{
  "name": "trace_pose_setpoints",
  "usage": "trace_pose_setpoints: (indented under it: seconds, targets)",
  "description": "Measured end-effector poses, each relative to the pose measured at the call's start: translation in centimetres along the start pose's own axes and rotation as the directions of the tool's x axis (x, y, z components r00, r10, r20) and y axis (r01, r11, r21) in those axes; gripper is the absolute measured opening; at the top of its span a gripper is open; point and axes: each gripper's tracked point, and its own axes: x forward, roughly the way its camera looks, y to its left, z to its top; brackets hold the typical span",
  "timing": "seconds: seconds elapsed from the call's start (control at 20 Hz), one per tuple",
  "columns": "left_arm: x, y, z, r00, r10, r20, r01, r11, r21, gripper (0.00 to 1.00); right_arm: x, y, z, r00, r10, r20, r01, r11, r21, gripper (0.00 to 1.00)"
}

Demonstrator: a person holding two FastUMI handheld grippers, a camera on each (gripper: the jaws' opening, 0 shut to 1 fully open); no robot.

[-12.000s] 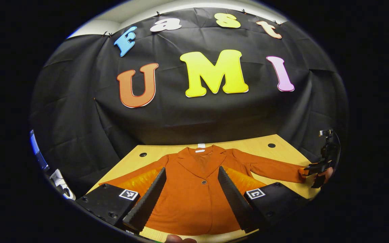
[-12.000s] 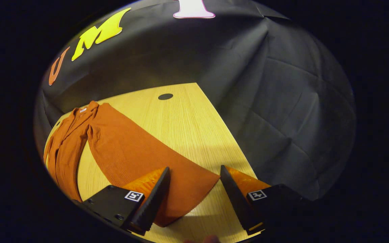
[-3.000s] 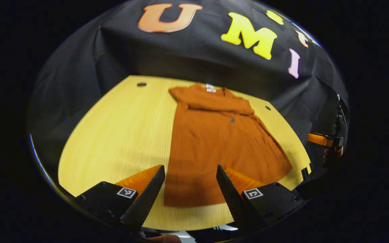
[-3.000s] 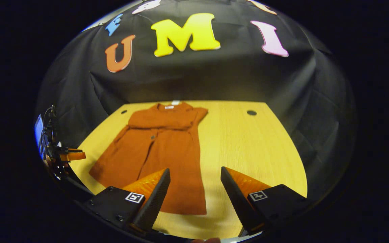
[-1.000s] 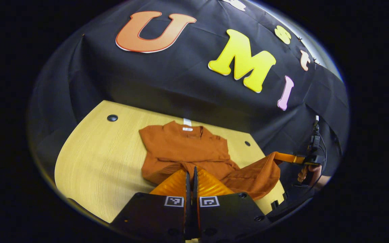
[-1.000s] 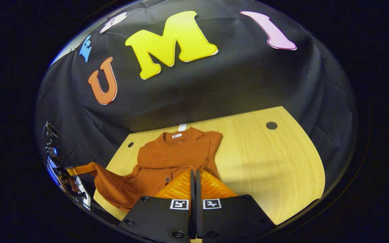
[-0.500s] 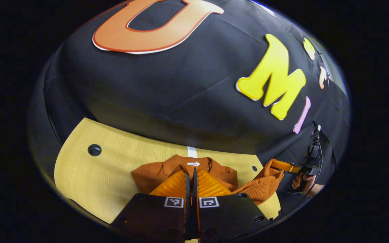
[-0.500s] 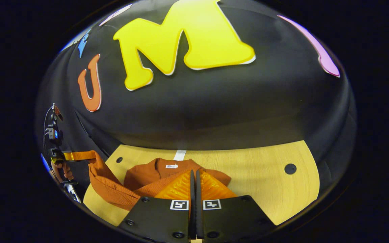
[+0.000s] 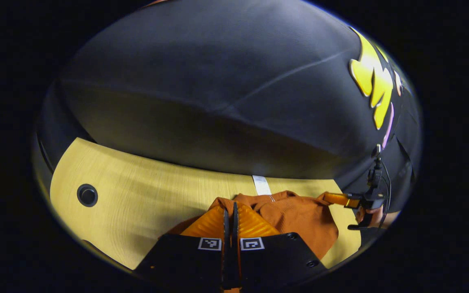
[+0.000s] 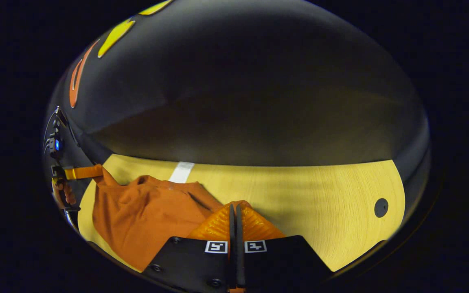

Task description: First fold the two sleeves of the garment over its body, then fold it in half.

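Observation:
The rust-orange garment (image 9: 299, 215) lies on the wooden table (image 9: 145, 195), doubled over itself near the far edge. My left gripper (image 9: 229, 204) is shut on one corner of its lifted hem, low over the collar end. In the right gripper view the garment (image 10: 145, 207) spreads to the left, and my right gripper (image 10: 234, 205) is shut on the other hem corner. Each gripper shows in the other's view with cloth hanging from its tip: the right gripper (image 9: 327, 197) and the left gripper (image 10: 96, 172). The sleeves are hidden under the folded cloth.
A white tape strip (image 9: 261, 185) marks the table's far edge by the collar. Round cable holes (image 9: 87, 195) (image 10: 381, 207) sit near the far corners. The black cloth wall rises just behind the table. A hand (image 9: 375, 215) holds the right gripper.
Both shut grippers have carried the garment's hem forward and down toward the collar, laying the lower half over the upper half. The wall looms closer.

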Motion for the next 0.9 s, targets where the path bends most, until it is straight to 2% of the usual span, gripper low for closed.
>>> trace_pose_setpoints:
  seconds: [0.05, 0.1, 0.15, 0.2, 0.25, 0.4, 0.45, 0.55, 0.6, 0.65, 0.7, 0.8, 0.9]
  targets:
    - [0.4, 1.2, -0.5, 0.999, 0.038, -0.005, -0.038, 0.999, -0.011, 0.10, 0.4, -0.5, -0.3, 1.000, -0.007, -0.004, 0.007, 1.000, 0.014, 0.00]
    - [0.7, 2.4, -1.2, 0.997, 0.074, -0.021, -0.075, 0.997, -0.008, 0.04, 0.7, -0.9, -0.4, 1.000, -0.008, -0.004, 0.008, 1.000, 0.027, 0.01]
    - [0.9, 3.2, -1.7, 0.993, 0.108, -0.039, -0.108, 0.994, 0.007, 0.11, 0.8, -1.1, -0.4, 1.000, -0.013, -0.006, 0.013, 0.999, 0.034, 0.00]
    - [0.7, 3.6, -1.9, 0.989, 0.142, -0.044, -0.141, 0.990, 0.026, 0.13, 0.7, -0.9, -0.4, 1.000, -0.016, -0.004, 0.016, 0.999, 0.039, 0.01]
    - [0.7, 4.0, -1.3, 0.985, 0.169, -0.027, -0.168, 0.985, 0.044, 0.30, 0.3, -0.7, -0.2, 1.000, -0.019, 0.001, 0.019, 0.999, 0.033, 0.08]
    - [-1.3, 3.3, 1.3, 0.979, 0.197, 0.059, -0.201, 0.977, 0.067, 0.81, -2.1, -0.3, 1.3, 0.998, -0.029, 0.047, 0.027, 0.999, 0.036, 0.19]
    - [-2.1, 3.0, 1.9, 0.975, 0.206, 0.079, -0.212, 0.974, 0.077, 0.98, -3.2, -0.3, 2.0, 0.997, -0.032, 0.077, 0.030, 0.999, 0.032, 0.36]
    - [-4.4, 2.0, 3.1, 0.968, 0.213, 0.130, -0.226, 0.970, 0.091, 0.99, -6.3, -1.1, 2.9, 0.989, -0.073, 0.130, 0.072, 0.997, 0.016, 0.69]
    - [-5.6, 1.2, 4.0, 0.962, 0.218, 0.163, -0.236, 0.967, 0.097, 0.99, -7.9, -1.0, 3.5, 0.982, -0.089, 0.164, 0.088, 0.996, 0.013, 0.78]
    - [-7.0, 0.5, 4.5, 0.954, 0.227, 0.195, -0.250, 0.963, 0.101, 0.99, -9.9, -0.5, 3.9, 0.976, -0.096, 0.196, 0.096, 0.995, 0.008, 0.72]
    - [-9.1, -0.4, 5.1, 0.945, 0.231, 0.232, -0.262, 0.958, 0.115, 0.99, -12.1, -0.2, 4.1, 0.970, -0.107, 0.219, 0.112, 0.994, -0.009, 0.81]
    - [-13.3, -3.4, 6.5, 0.922, 0.217, 0.319, -0.278, 0.948, 0.157, 0.99, -17.1, 1.2, 5.1, 0.952, -0.113, 0.286, 0.135, 0.989, -0.056, 0.83]
    - [-17.7, -7.5, 8.0, 0.892, 0.191, 0.409, -0.283, 0.943, 0.176, 0.99, -22.8, 3.6, 6.8, 0.919, -0.107, 0.378, 0.146, 0.987, -0.074, 0.89]
